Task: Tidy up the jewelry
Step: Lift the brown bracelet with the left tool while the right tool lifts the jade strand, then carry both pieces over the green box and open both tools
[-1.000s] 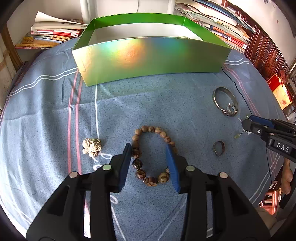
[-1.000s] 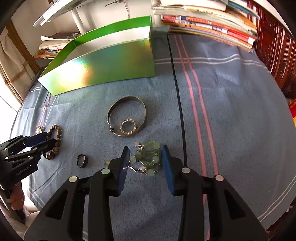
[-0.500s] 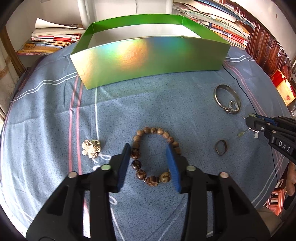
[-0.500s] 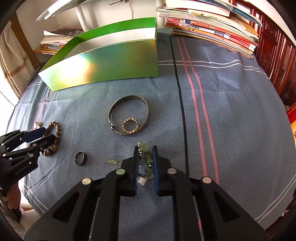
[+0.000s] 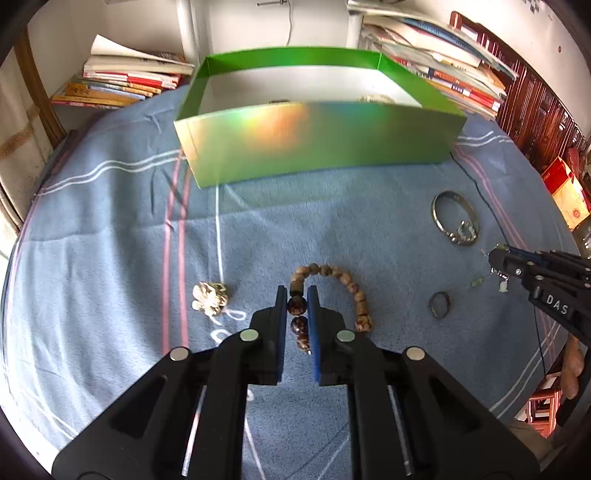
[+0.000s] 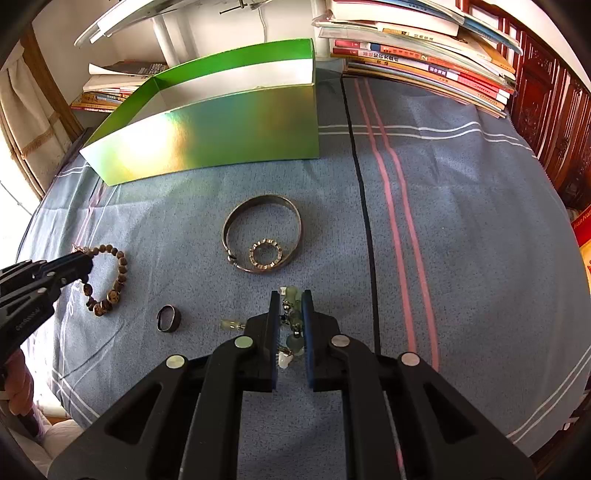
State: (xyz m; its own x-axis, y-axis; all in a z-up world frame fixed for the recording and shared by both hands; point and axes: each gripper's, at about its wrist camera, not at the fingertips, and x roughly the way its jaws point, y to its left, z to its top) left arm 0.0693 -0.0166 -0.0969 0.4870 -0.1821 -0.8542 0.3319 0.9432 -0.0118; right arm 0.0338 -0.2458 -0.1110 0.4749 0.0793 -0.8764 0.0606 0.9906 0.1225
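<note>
My left gripper (image 5: 297, 293) is shut on the left side of a wooden bead bracelet (image 5: 347, 282), which is lifted slightly off the blue cloth. My right gripper (image 6: 290, 300) is shut on a pale green bead bracelet (image 6: 293, 317) with small charms. It also shows in the left wrist view (image 5: 495, 258). A shiny green open box (image 5: 314, 147) stands at the back of the table; small pieces lie inside it. A silver bangle (image 6: 262, 230) with a small beaded ring (image 6: 265, 254) inside it lies ahead of my right gripper. A dark ring (image 6: 168, 318) and a flower brooch (image 5: 208, 297) lie on the cloth.
Stacks of books (image 6: 424, 55) line the back right and the back left (image 5: 122, 81). A white pole (image 5: 190, 33) stands behind the box. The table (image 6: 461, 221) is covered with a striped blue cloth. Dark wooden furniture (image 6: 554, 110) stands to the right.
My left gripper has closed on the wooden bead bracelet and raised it, and the view now sits higher. My right gripper closed on the green bead bracelet half a second ago and stays shut.
</note>
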